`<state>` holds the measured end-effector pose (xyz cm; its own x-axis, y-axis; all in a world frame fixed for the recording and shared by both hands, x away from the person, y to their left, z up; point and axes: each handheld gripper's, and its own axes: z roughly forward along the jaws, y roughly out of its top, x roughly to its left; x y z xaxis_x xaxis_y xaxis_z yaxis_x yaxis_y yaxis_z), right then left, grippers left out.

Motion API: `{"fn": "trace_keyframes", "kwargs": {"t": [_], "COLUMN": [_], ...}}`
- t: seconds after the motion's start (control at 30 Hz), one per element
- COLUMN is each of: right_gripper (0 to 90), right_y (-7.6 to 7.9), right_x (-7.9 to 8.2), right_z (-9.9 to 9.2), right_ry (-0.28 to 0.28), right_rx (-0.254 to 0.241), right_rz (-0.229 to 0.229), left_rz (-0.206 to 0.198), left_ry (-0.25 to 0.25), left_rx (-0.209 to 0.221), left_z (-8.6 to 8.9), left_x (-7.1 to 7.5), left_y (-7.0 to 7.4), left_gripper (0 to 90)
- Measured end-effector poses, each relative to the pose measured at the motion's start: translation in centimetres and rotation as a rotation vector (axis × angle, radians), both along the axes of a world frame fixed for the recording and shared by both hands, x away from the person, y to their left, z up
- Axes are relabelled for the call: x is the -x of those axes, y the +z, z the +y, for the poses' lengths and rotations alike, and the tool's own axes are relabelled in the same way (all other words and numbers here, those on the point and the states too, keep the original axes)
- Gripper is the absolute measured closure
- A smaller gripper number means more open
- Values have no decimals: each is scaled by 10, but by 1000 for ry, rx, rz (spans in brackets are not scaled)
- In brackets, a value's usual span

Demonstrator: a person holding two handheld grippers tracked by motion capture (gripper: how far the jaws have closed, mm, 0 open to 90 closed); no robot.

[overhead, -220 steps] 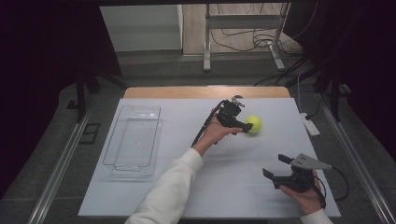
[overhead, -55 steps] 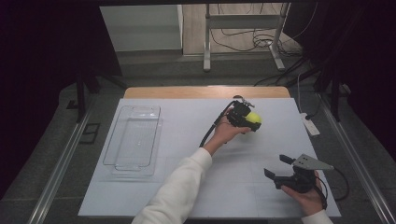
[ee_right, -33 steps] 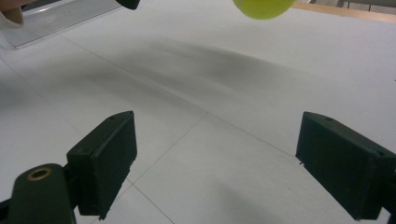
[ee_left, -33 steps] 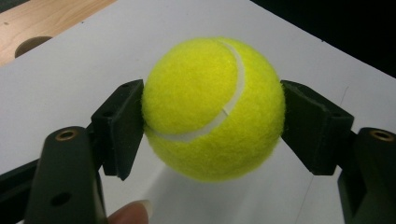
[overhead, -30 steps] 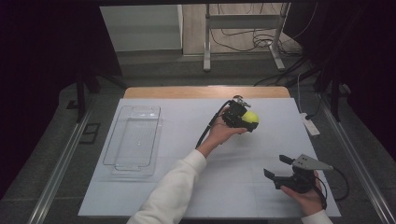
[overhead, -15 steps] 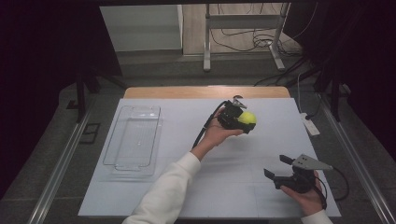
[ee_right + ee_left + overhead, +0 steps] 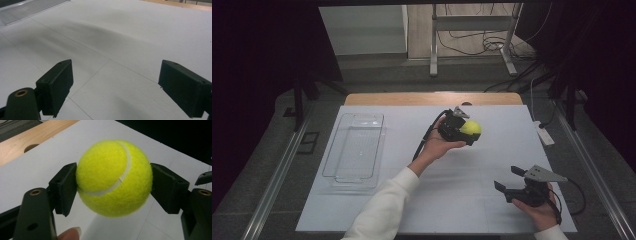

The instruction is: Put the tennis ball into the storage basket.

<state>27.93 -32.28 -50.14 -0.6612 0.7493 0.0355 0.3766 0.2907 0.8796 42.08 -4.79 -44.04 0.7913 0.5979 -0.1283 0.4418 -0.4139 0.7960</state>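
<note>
Tennis ball [image 7: 114, 178] is sitting pinched between the left gripper's [image 7: 457, 128] jaws, right of frame centre. Right gripper [image 7: 517, 183] is hovering lower right, jaws spread.

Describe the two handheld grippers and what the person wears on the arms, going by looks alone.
Both the left gripper and the right gripper are black, each with two blocky rectangular jaws and brass-coloured pivot rivets. A black cable trails from each. The right one carries a grey three-cornered plate on top. The person wears white long sleeves.
</note>
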Motion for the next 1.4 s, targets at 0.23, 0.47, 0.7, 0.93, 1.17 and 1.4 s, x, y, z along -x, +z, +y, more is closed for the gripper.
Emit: {"fn": "trace_keyframes", "kwargs": {"t": [0.23,0.47,0.7,0.93,1.17,1.4], "right_gripper": [129,129,131,132,131,129], "right_y": [0,0,0,1,0,0], "right_x": [-1,0,-1,0,0,0], "right_z": [0,0,0,0,1,2], "right_ry": [0,-3,-4,-3,-5,-5], "right_rx": [-1,2,3,-1,1,5], "right_rz": [-1,-1,-3,-12,-11,-7], "left_rz": [0,3,-8,-14,-22,-30], "left_ry": [12,19,23,35,48,58], "left_rx": [-1,4,8,12,21,29], "left_z": [6,9,17,25,37,45], "left_x": [0,1,5,9,13,15], "left_y": [-2,-3,1,3,6,8], "left_gripper": [279,278,278,278,278,278]}}
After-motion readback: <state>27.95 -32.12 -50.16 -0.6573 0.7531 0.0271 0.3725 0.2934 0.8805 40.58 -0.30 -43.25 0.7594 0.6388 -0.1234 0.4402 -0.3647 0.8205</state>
